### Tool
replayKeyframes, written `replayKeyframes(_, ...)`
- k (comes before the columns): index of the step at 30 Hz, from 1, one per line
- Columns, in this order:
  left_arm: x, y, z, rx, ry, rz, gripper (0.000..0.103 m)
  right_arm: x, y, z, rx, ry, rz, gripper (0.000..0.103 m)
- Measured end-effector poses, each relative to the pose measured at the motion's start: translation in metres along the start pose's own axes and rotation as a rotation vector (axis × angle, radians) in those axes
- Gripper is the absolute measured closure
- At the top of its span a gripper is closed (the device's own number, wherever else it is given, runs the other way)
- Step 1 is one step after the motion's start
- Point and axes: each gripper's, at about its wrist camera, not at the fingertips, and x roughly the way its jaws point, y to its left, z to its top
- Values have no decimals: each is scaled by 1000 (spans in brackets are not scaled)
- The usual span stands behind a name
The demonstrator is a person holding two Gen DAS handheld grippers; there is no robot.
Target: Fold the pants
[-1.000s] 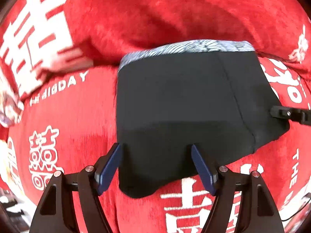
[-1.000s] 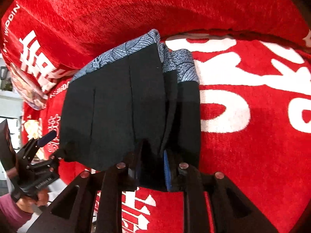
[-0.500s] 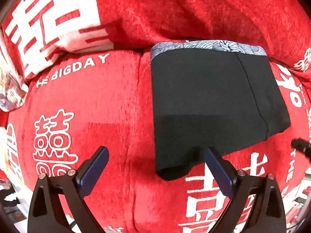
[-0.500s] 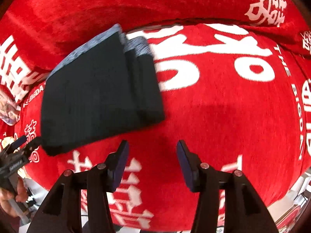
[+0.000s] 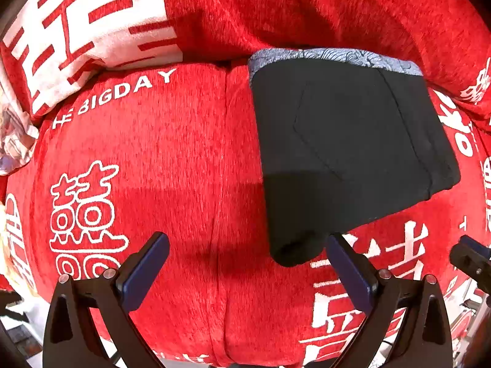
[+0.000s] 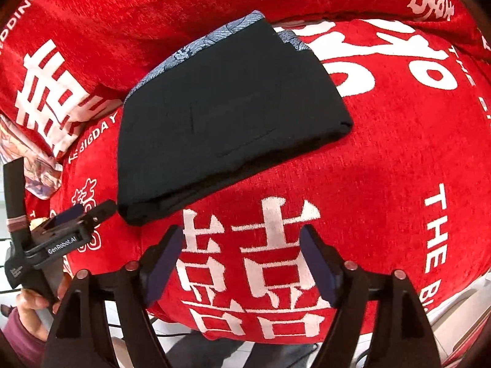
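The black pants (image 5: 346, 153) lie folded into a thick block on the red seat cover, their grey-blue patterned waistband (image 5: 331, 56) against the backrest. My left gripper (image 5: 245, 242) hovers over the seat with its jaws opening wide. The block's near corner lies just ahead of the gripper's right finger (image 5: 346, 263), and nothing is pressed between the pads. In the right wrist view the pants (image 6: 227, 116) sit up and left of my right gripper (image 6: 242, 230). Its jaws are opening over bare red cover with nothing between them. The left gripper (image 6: 76, 217) shows beside the block's left corner.
The red seat cover (image 5: 172, 165) with white characters spans the seat, and the red backrest (image 6: 153, 15) rises behind the pants. A crumpled patterned cloth (image 5: 15, 141) lies far left. A person's hand (image 6: 33, 303) holds the left tool. The seat's front edge (image 6: 276, 335) drops to the floor.
Both grippers let go of the pants and opened. The left one slid off to the left of the block. The right one pulled back and right, leaving the block folded on the seat.
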Motion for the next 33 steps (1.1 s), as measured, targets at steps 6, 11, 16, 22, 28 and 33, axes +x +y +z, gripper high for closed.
replayKeyframes(6,6,-7,-3,3,17,9,1,2,1,6,-59,-25,-65,0)
replayKeyframes(11,6,-11,4,-29,26,27,1,4,-10,19,-76,35,-52,0)
replayKeyframes(16,9,-16,14,-36,31,51,1,1,-28,40,-69,41,-42,0)
replayKeyframes(22,12,-22,26,-45,30,69,1,1,-44,64,-74,55,-39,0)
replayKeyframes(28,17,-28,35,-60,42,42,1,6,-58,79,-71,82,-33,0)
replayKeyframes(33,23,-27,42,-80,53,19,1,12,-70,89,-60,100,-27,0)
